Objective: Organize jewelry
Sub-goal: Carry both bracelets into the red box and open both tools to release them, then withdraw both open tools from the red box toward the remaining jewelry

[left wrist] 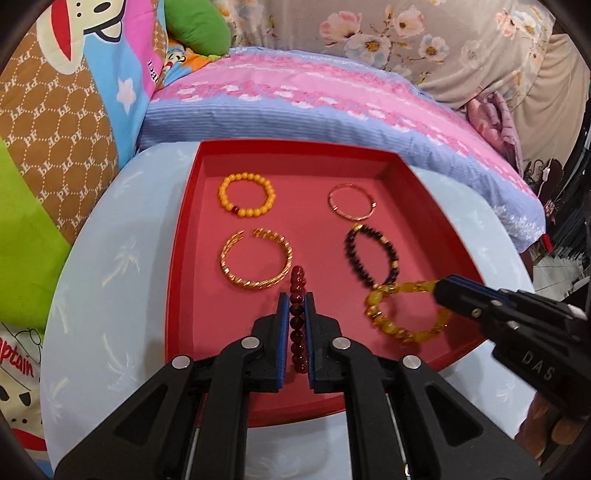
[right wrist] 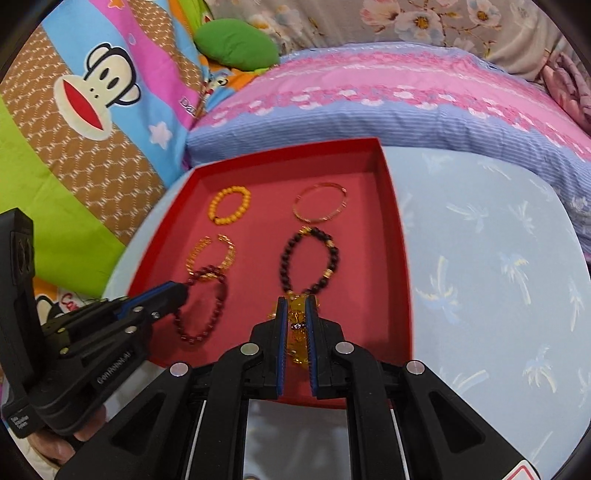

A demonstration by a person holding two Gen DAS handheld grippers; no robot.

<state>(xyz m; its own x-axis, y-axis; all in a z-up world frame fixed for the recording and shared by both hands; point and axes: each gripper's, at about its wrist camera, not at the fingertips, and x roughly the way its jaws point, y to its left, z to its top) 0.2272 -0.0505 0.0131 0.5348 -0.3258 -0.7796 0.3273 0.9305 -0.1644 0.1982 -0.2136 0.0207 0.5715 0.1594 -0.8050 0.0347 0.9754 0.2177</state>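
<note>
A red tray (left wrist: 184,229) (right wrist: 400,258) sits on a pale blue cushion. In it lie a yellow bead bracelet (left wrist: 246,195) (right wrist: 229,205), a thin gold bangle (left wrist: 351,206) (right wrist: 320,204), a gold open cuff (left wrist: 256,264) (right wrist: 210,254) and a dark bead bracelet (left wrist: 371,254) (right wrist: 309,260). My left gripper (left wrist: 296,301) (right wrist: 184,290) is shut on a dark red bead bracelet (left wrist: 297,317) (right wrist: 201,306) over the tray's front left. My right gripper (right wrist: 296,306) (left wrist: 439,291) is shut on an amber bead bracelet (left wrist: 402,314) (right wrist: 297,332) over the front right.
The pale blue cushion (left wrist: 96,280) (right wrist: 498,266) has palm prints. A pink and blue pillow (left wrist: 295,99) (right wrist: 406,96) lies behind the tray. Cartoon-print bedding (left wrist: 55,110) (right wrist: 85,110) is on the left, with a green cushion (left wrist: 195,26) (right wrist: 236,44) at the back.
</note>
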